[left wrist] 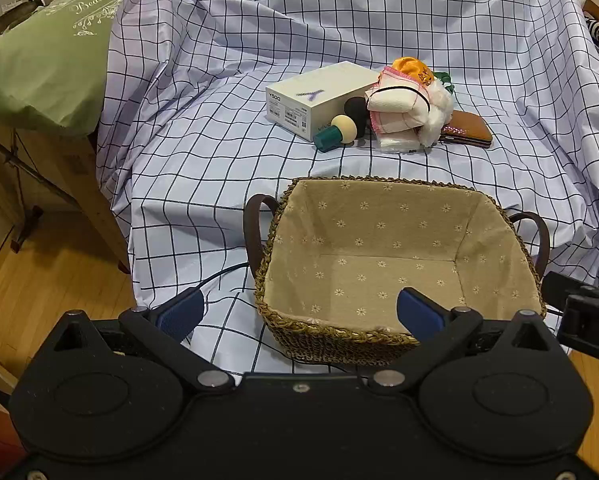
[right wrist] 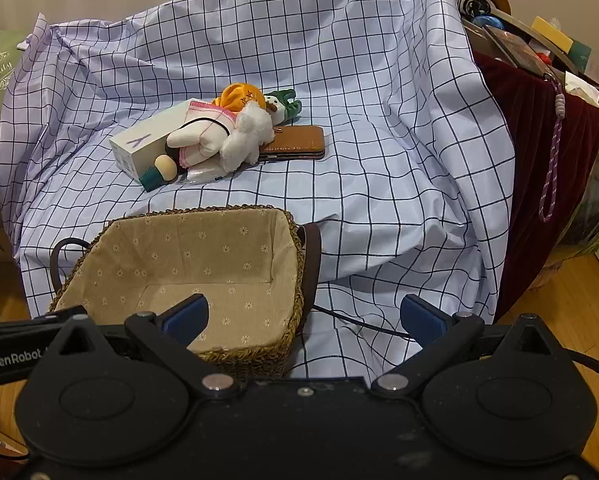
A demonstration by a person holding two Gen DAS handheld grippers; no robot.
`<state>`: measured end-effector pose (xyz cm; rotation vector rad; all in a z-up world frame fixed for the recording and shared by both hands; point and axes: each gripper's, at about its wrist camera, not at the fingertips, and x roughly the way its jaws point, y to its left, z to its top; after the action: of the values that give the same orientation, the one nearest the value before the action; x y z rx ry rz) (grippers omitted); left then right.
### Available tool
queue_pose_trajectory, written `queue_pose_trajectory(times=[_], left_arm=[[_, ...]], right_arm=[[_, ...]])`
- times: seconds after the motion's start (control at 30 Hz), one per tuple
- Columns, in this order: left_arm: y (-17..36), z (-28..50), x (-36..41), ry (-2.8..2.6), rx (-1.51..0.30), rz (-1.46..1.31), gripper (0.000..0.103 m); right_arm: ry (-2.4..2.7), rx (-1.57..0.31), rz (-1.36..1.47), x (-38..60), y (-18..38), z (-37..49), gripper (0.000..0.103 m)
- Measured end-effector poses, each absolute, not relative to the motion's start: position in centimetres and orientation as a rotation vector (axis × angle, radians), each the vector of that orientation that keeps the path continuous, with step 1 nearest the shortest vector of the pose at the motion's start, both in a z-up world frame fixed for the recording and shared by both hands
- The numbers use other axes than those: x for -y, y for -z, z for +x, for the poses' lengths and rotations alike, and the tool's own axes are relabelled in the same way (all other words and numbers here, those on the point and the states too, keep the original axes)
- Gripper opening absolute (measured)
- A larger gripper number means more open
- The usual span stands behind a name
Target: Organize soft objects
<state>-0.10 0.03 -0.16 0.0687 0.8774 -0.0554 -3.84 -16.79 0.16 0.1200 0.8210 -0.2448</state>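
Woven straw up front: the basket (left wrist: pixel 399 264) sits on the checked cloth (left wrist: pixel 219 120) with its flowered lining bare, dark handles at both ends. Left gripper (left wrist: pixel 299 312) hangs at the basket's near rim, blue fingers (left wrist: pixel 181 312) spread wide, holding nothing; one finger is over the cloth, the other over the lining. Right gripper (right wrist: pixel 305 318) is wide as well and just as empty, its left finger over the basket (right wrist: pixel 179 264), its right over the cloth (right wrist: pixel 379 160). Beyond the basket lies the soft pile: a white plush (right wrist: pixel 243 140) (fluffy, slumped on its side) on a folded towel (left wrist: pixel 395 112), an orange plush (left wrist: pixel 413 69) and a green one (right wrist: pixel 285 102) behind. Touching them are a white box (left wrist: pixel 319 96), a sponge (left wrist: pixel 343 128) on a teal base, and a brown wallet (right wrist: pixel 295 144).
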Motion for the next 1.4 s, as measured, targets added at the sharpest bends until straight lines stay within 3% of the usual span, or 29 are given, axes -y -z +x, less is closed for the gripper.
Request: queue_pose_trajectory(times=[1.4], left_arm=[[0.22,-0.21,0.08,0.053,-0.879,0.069,0.1]], right_arm=[[0.243,-0.833,0.126,16.69,-0.09,-3.71,0.102]])
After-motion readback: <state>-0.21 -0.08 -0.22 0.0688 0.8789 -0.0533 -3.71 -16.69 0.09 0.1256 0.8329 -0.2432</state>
